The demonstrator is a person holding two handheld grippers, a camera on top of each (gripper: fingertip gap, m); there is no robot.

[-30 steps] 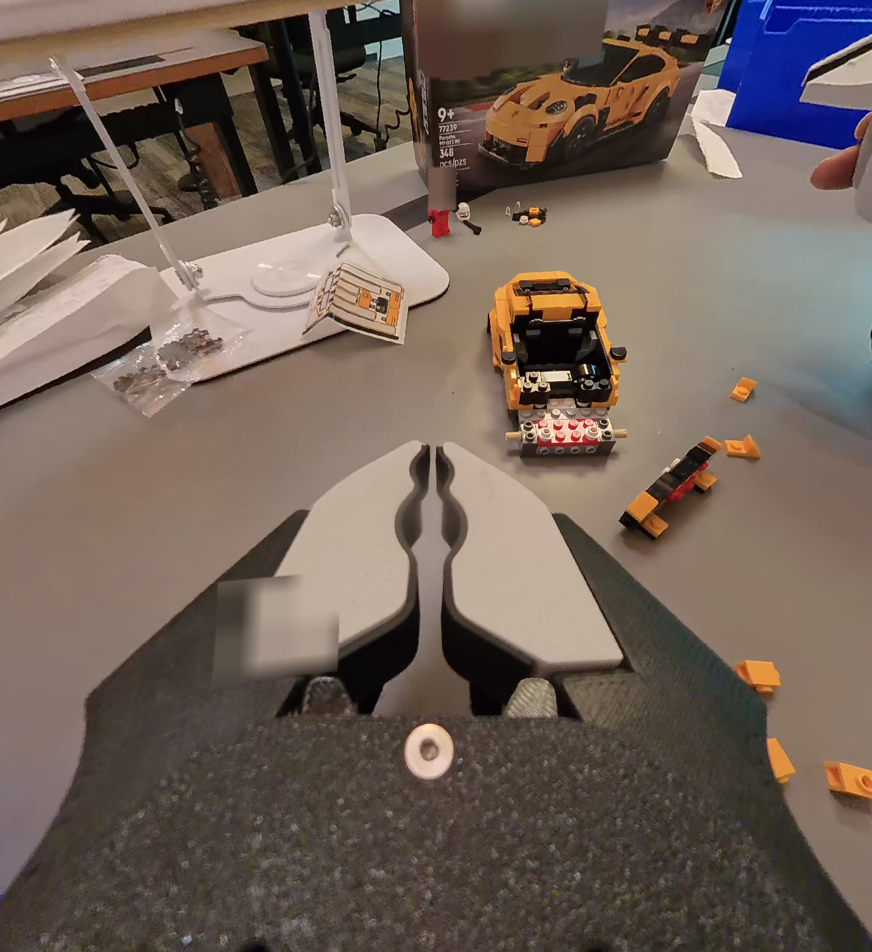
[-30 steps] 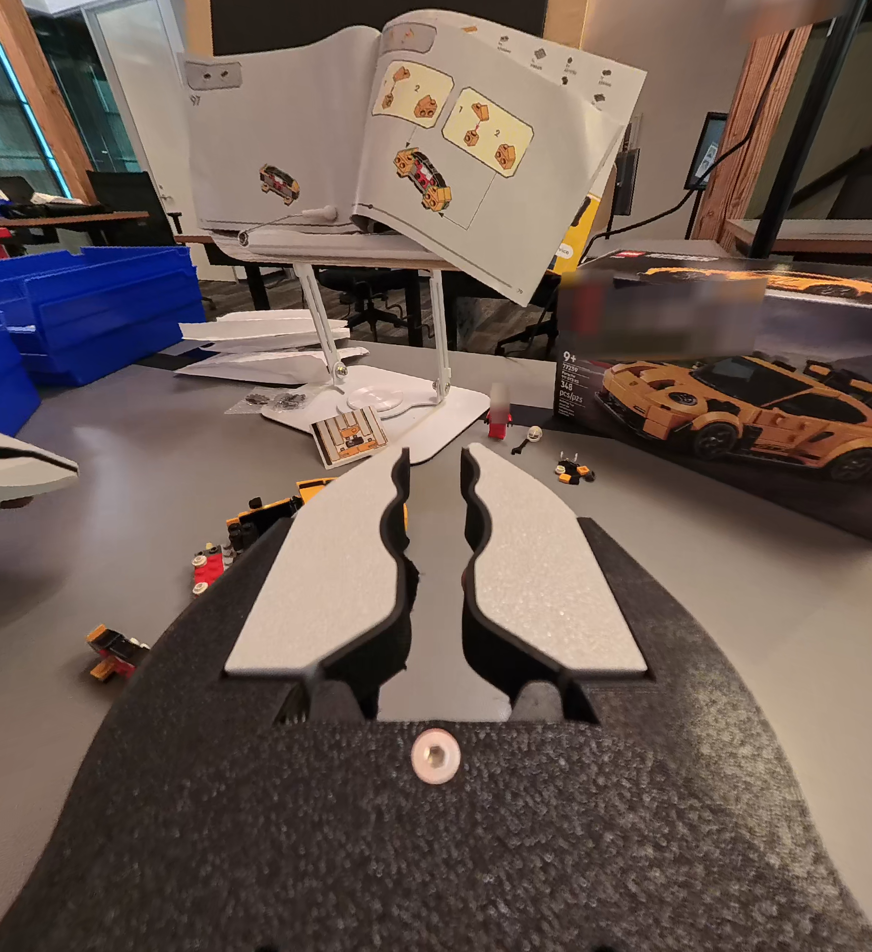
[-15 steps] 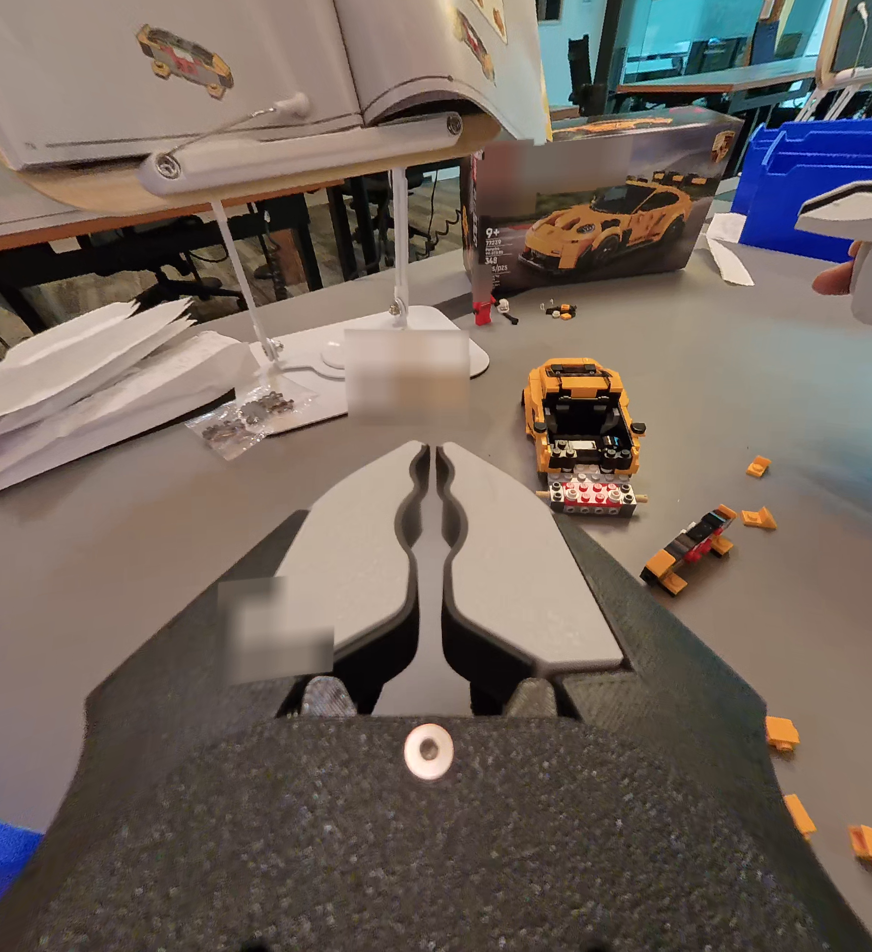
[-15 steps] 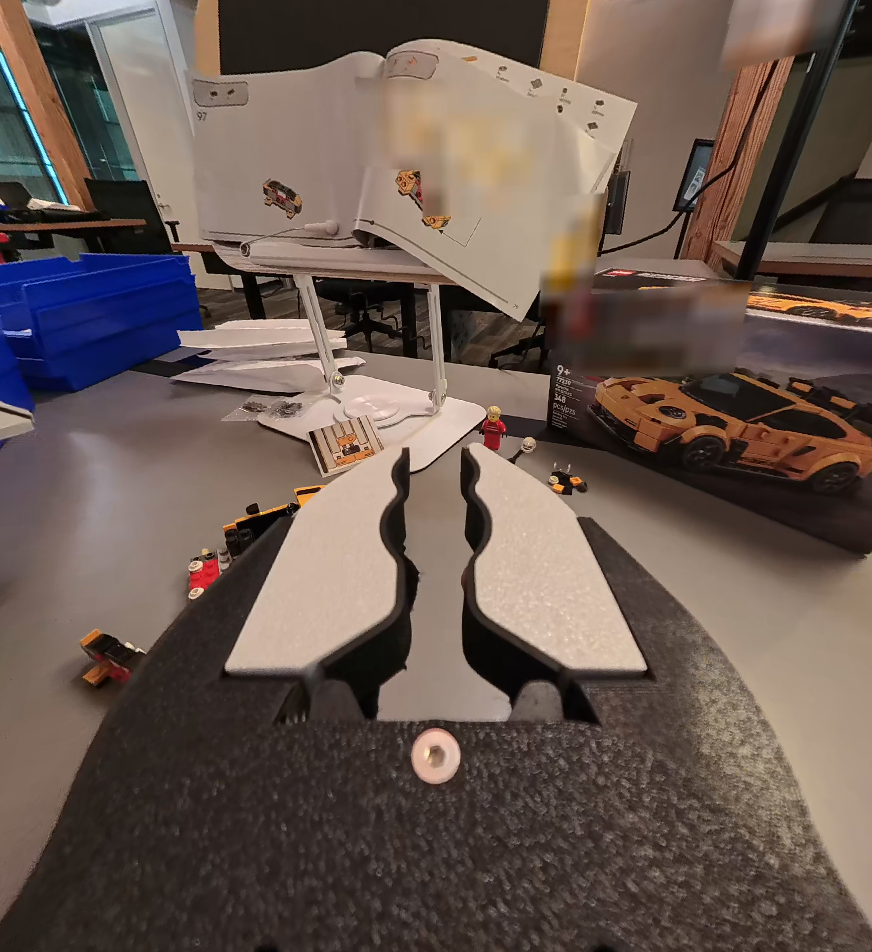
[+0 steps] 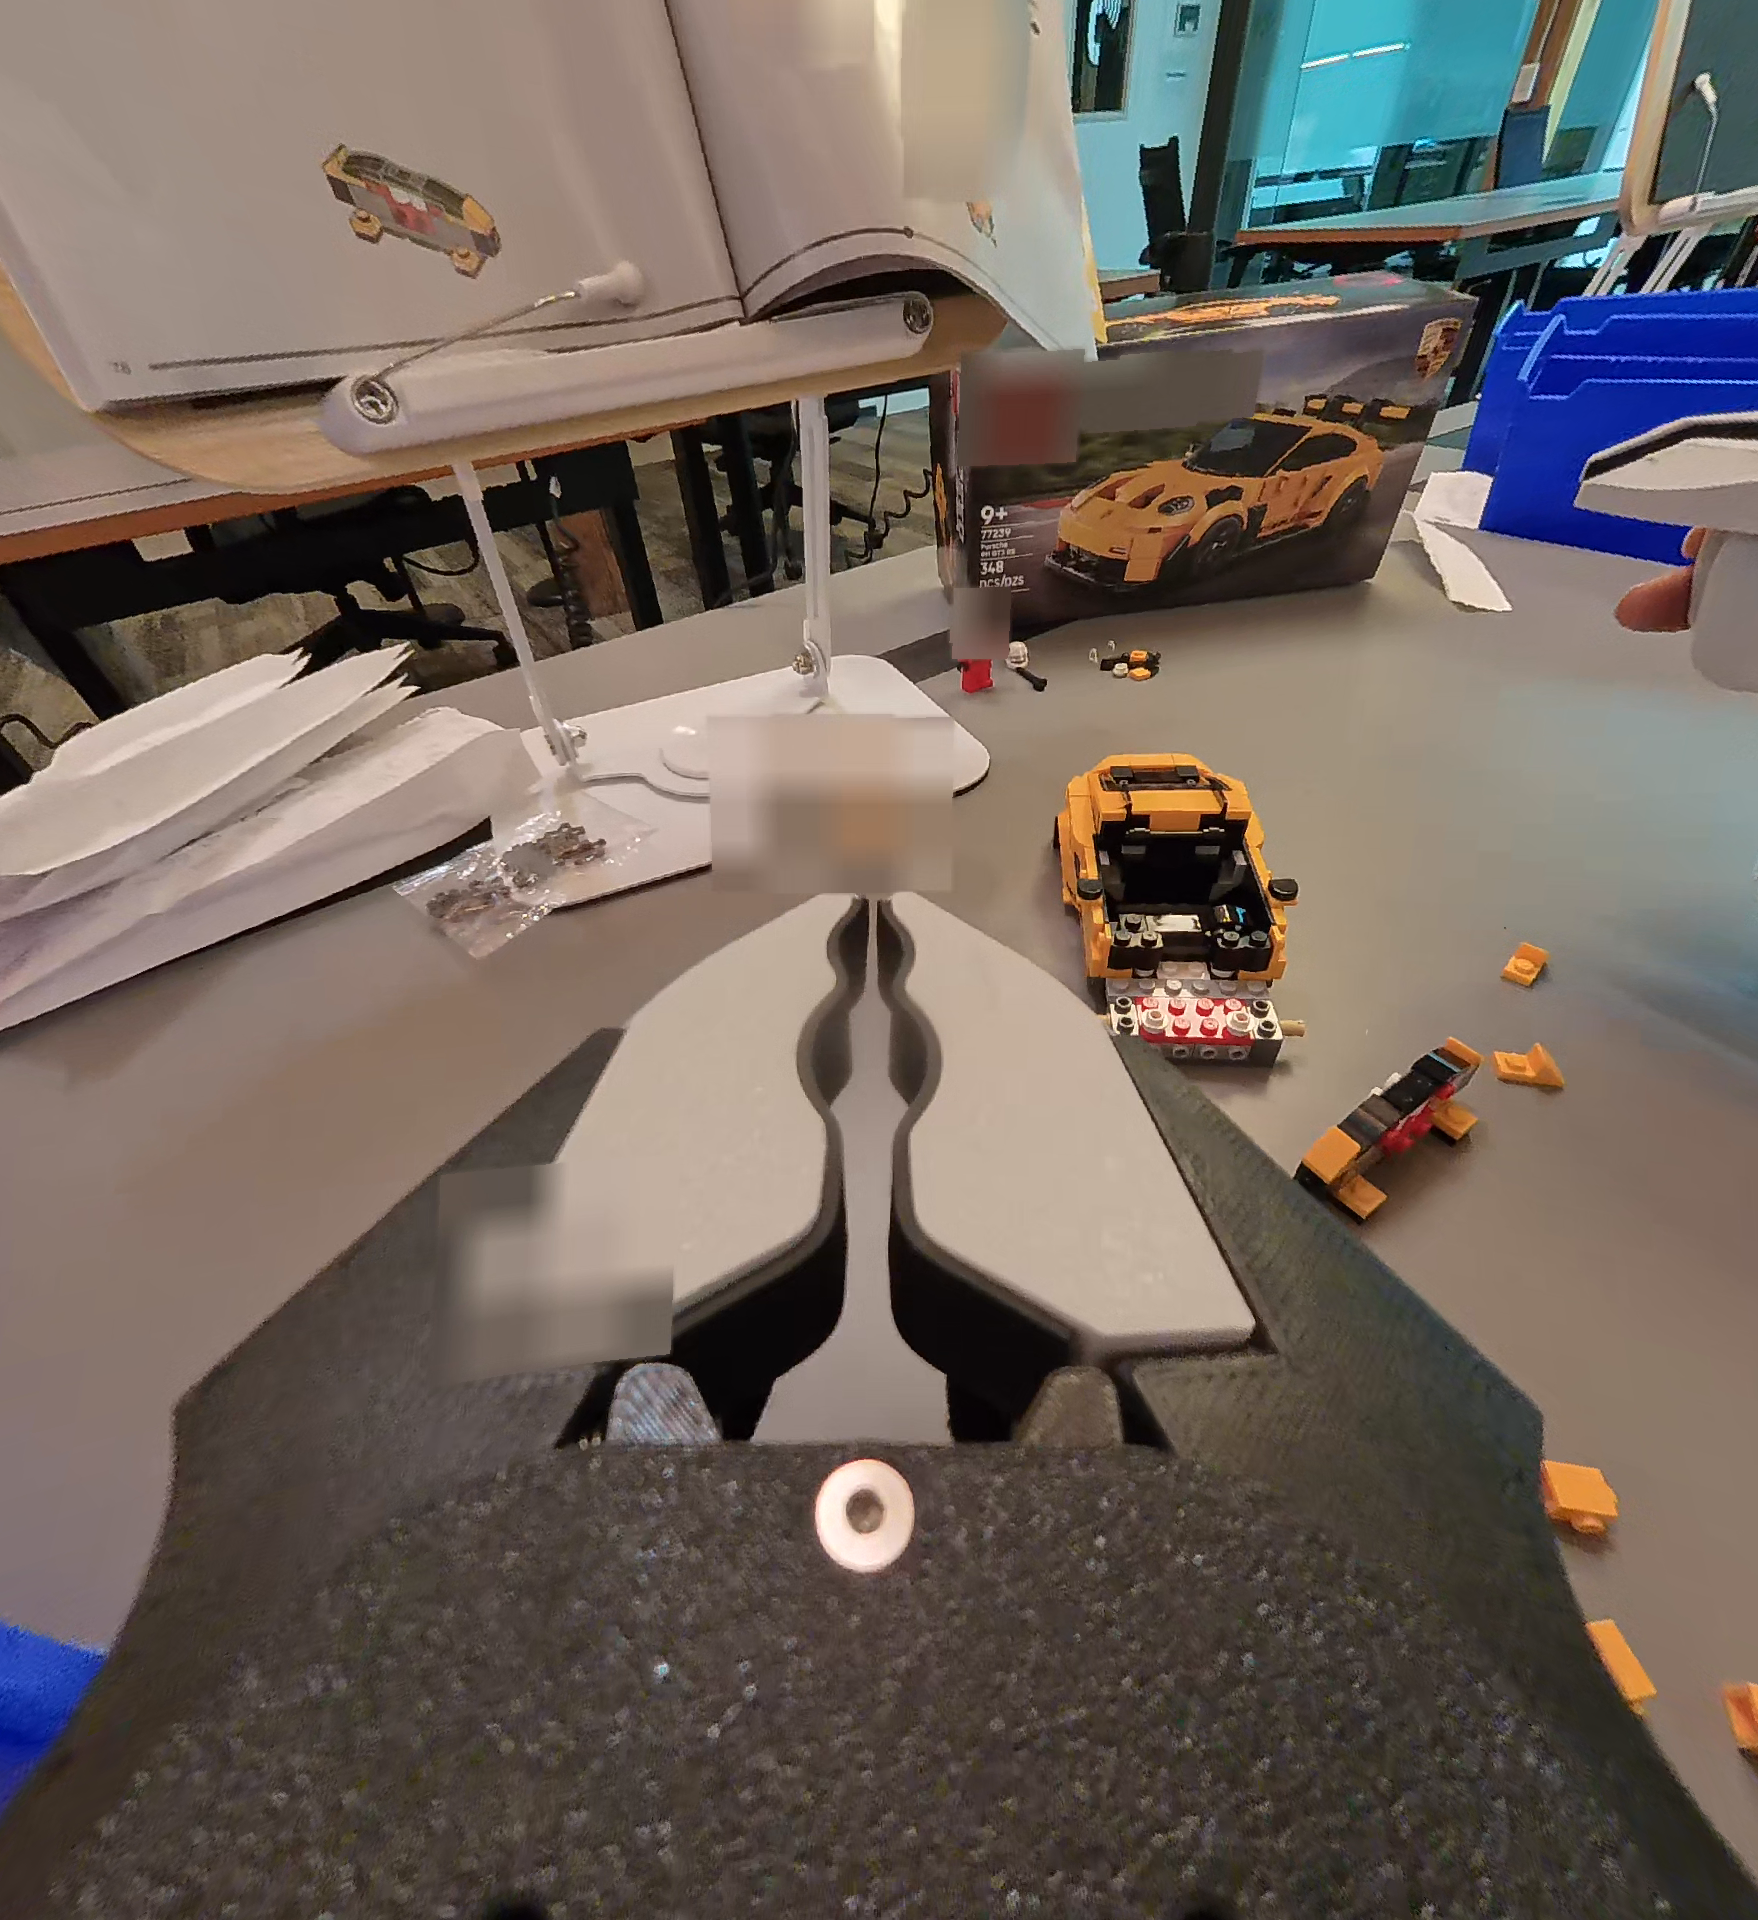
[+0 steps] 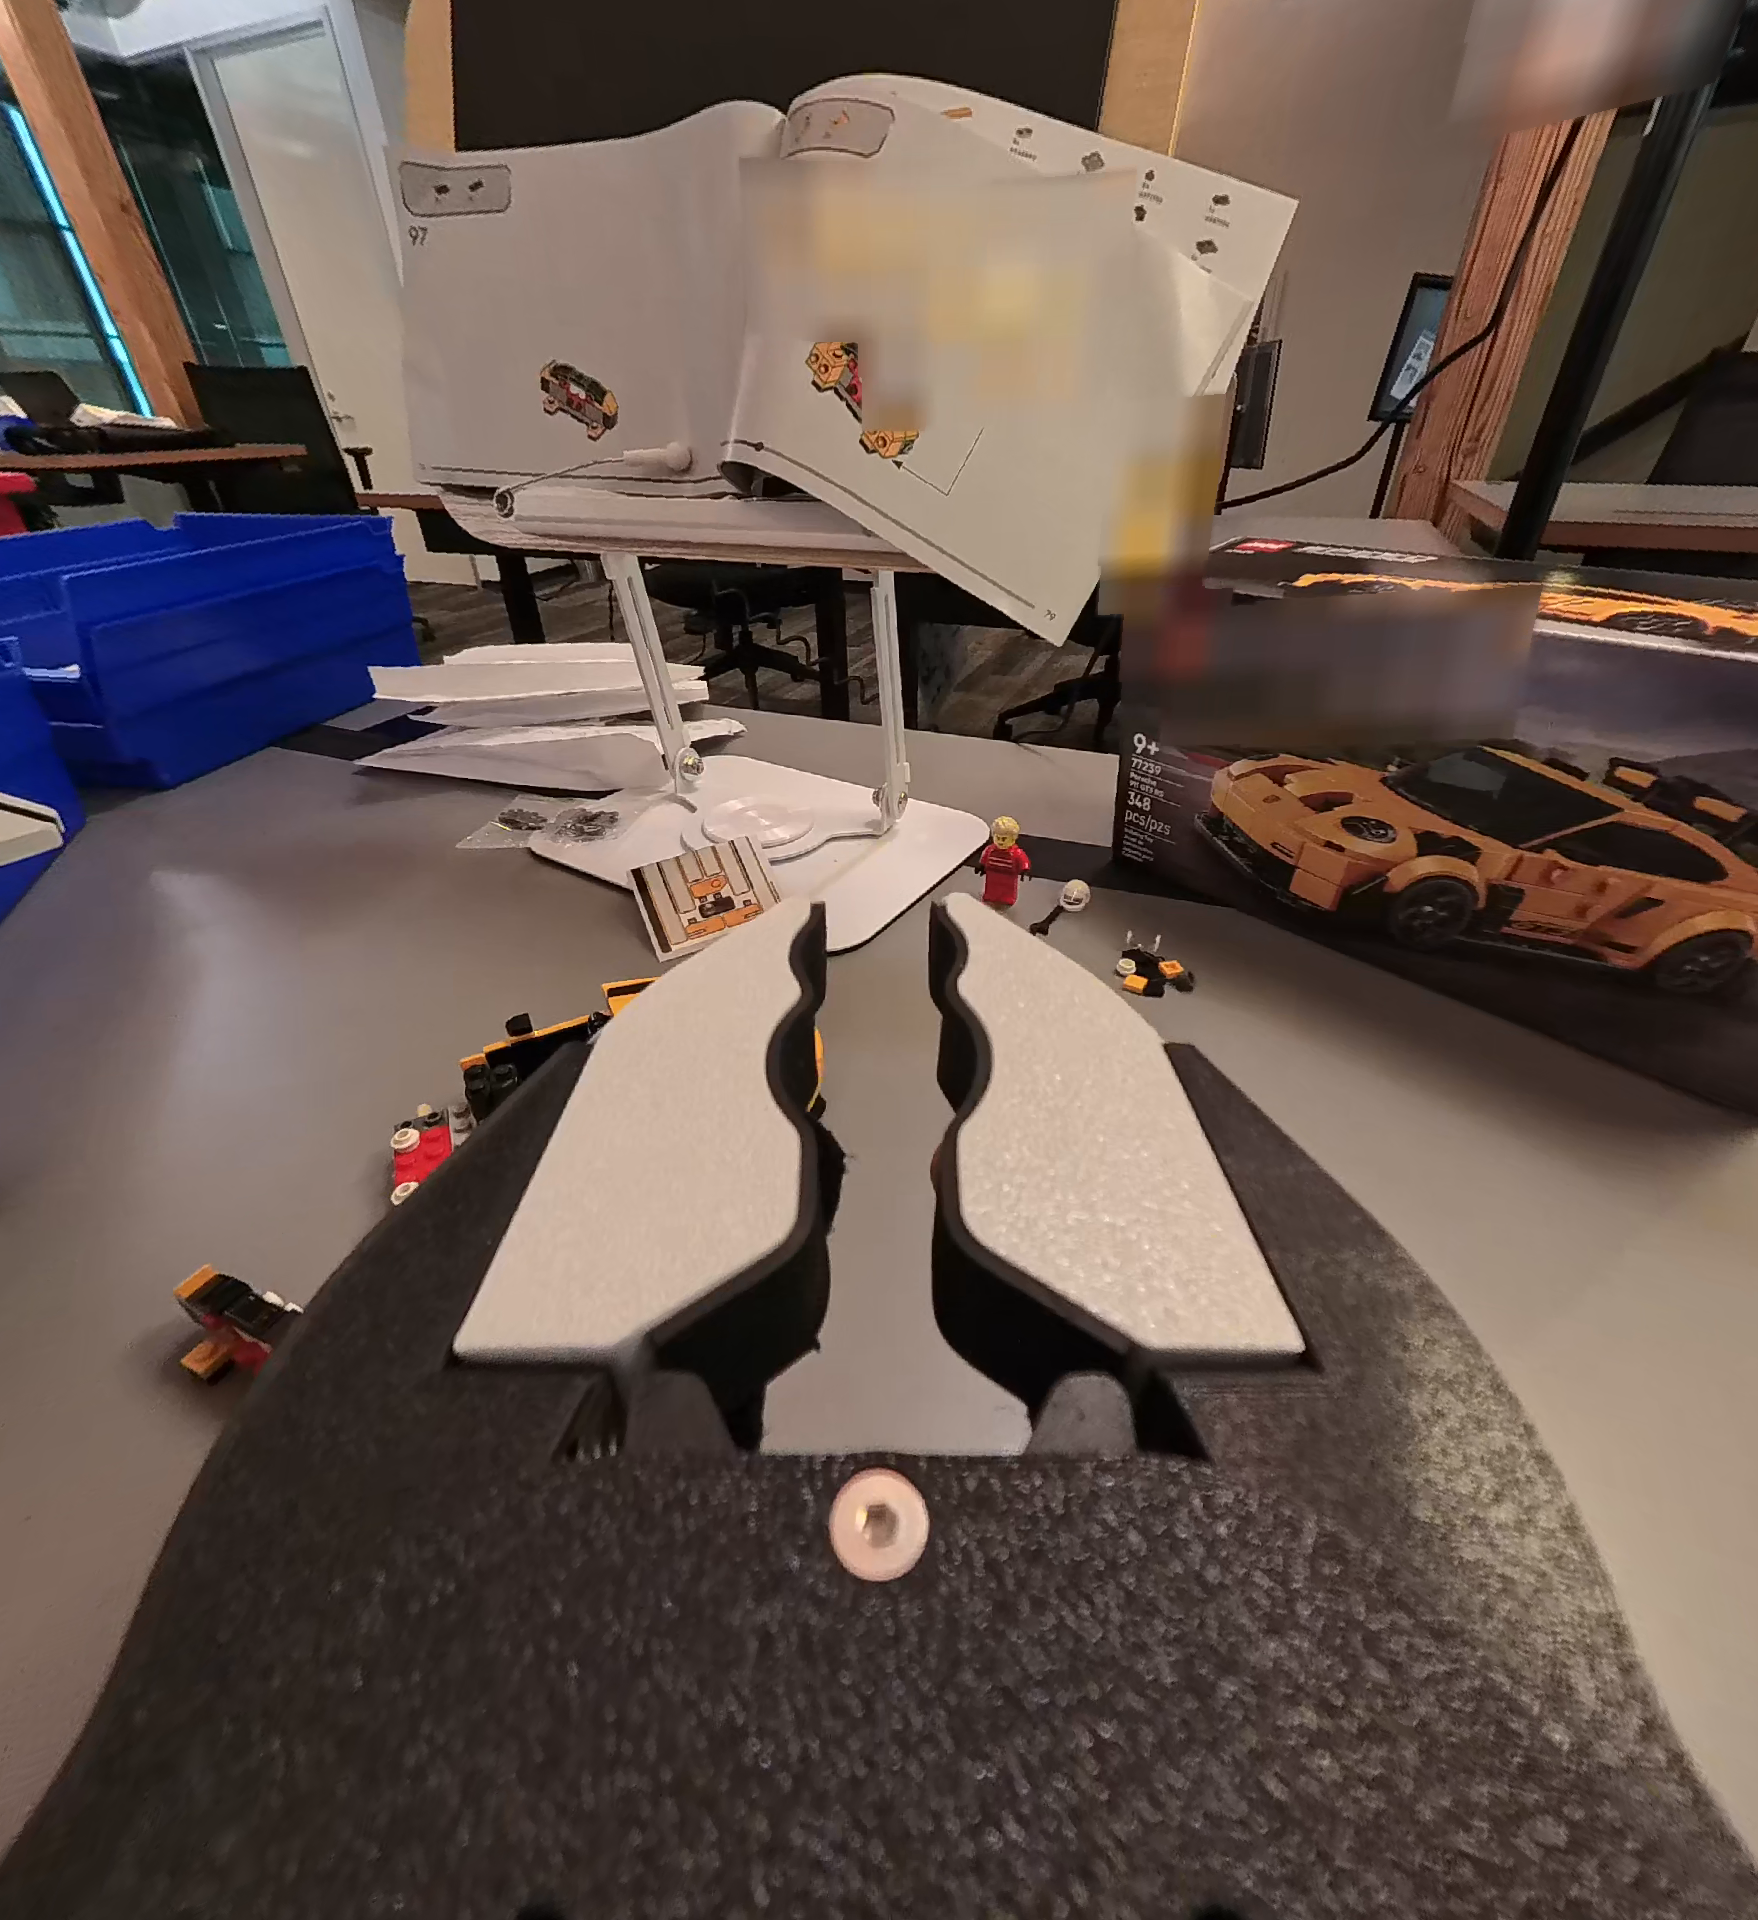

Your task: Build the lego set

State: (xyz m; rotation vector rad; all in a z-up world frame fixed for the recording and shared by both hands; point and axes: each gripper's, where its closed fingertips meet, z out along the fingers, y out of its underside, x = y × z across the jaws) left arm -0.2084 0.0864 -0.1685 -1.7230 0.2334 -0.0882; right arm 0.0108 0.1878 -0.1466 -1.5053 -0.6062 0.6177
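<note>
A partly built orange and black lego car (image 5: 1171, 883) stands on the grey table (image 5: 231, 1195), with a red and grey studded block at its near end. A small orange, black and red sub-assembly (image 5: 1389, 1132) lies to its right. My left gripper (image 5: 870, 909) is shut and empty, held above the table left of the car. My right gripper (image 6: 875, 914) is slightly open and empty. Its left finger hides part of the car (image 6: 542, 1039). The sub-assembly (image 6: 231, 1320) lies at the lower left in the right wrist view.
Loose orange plates (image 5: 1529, 1065) lie right of the car. An open instruction booklet (image 6: 646, 312) sits on a white stand (image 5: 854, 717). The set's box (image 6: 1477, 831), a minifigure (image 6: 1005, 857), a sticker sheet (image 6: 703, 894), a parts bag (image 5: 511, 873), paper bags (image 5: 179, 790) and blue bins (image 6: 179, 644) ring the table. The left gripper's tips are roughly 25 cm from the right gripper's. The minifigure (image 6: 1005, 857) lies some 25 cm from my right tips, 35 cm from my left tips.
The left gripper has tilted up and drawn back, so the booklet and box now show in its view. The right gripper has barely moved. Neither gripper's jaws have changed.
</note>
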